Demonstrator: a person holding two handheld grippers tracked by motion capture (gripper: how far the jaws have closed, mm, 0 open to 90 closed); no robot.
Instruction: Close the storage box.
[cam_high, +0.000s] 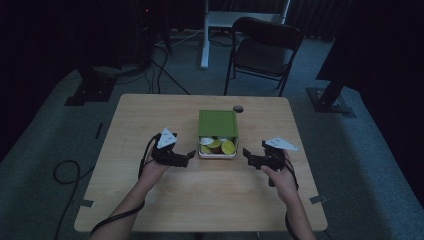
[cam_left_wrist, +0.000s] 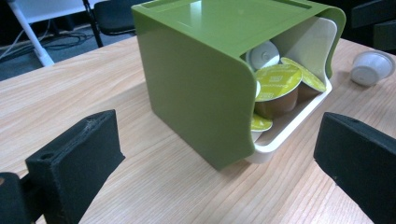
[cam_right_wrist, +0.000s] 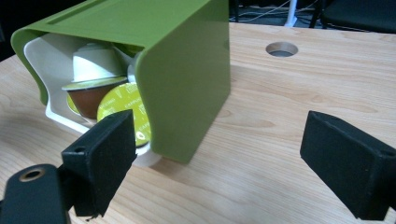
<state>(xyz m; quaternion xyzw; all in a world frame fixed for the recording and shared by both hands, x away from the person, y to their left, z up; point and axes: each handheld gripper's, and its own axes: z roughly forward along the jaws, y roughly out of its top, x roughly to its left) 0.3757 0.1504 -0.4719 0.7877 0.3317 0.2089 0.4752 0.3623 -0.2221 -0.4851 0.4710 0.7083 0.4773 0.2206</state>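
Observation:
A green box stands at the middle of the wooden table. Its open front faces me and holds a white drawer. Several coffee capsules with yellow-green and white lids lie in the drawer. My left gripper is open just left of the box's front corner and touches nothing. My right gripper is open just right of the box, with nothing between its jaws.
One white capsule lies loose on the table beyond the box's right side. A round cable hole sits behind the box. A black chair stands past the table's far edge. Bare wood lies in front of both hands.

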